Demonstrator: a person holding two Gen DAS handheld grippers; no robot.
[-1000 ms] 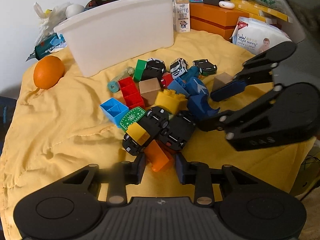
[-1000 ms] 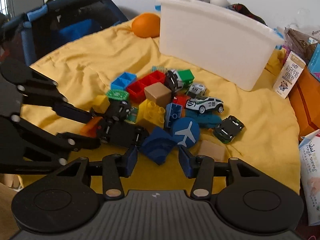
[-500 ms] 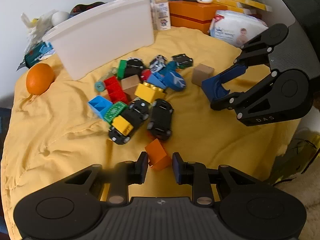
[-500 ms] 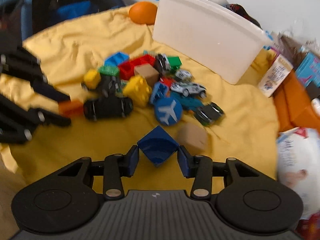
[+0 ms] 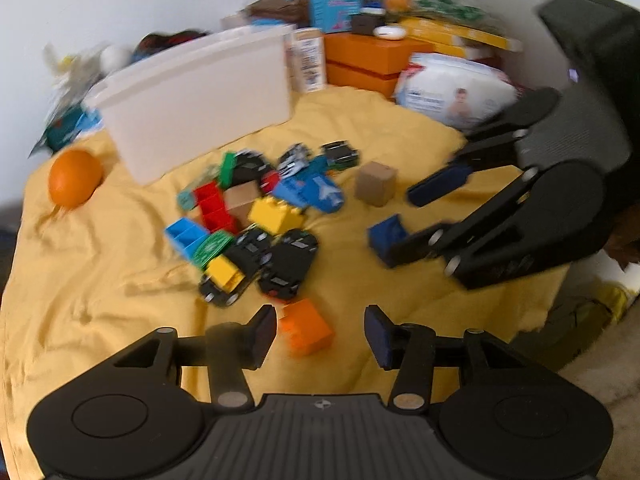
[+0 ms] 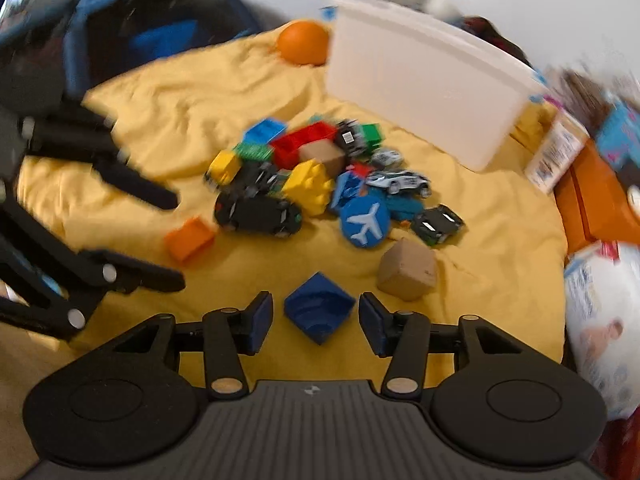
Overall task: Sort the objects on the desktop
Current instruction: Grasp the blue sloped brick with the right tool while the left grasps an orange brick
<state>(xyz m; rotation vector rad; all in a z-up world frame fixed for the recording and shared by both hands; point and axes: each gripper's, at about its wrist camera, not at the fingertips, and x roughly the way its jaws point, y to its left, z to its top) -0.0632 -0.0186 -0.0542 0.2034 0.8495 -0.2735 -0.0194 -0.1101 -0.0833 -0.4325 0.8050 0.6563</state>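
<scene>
Release is the step in hand: left tongs [image 5: 320,330] opening around the orange brick [image 5: 306,327], right tongs [image 6: 316,318] opening around the dark blue block [image 6: 319,307], neither gripped; next, fresh pieces from the pile ahead.

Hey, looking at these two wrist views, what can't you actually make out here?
- Inside of the white bin: both views show only its outer wall.
- Print on the milk carton: left wrist view, motion blur.
- Items behind the bin, by the wall: blurred and partly blocked by the bin, both views.
- Whether the dark blue block touches the cloth: right wrist view; the right tool, opening, has gaps either side.
- Wipes pack: right wrist view, cut off by the frame edge.
</scene>
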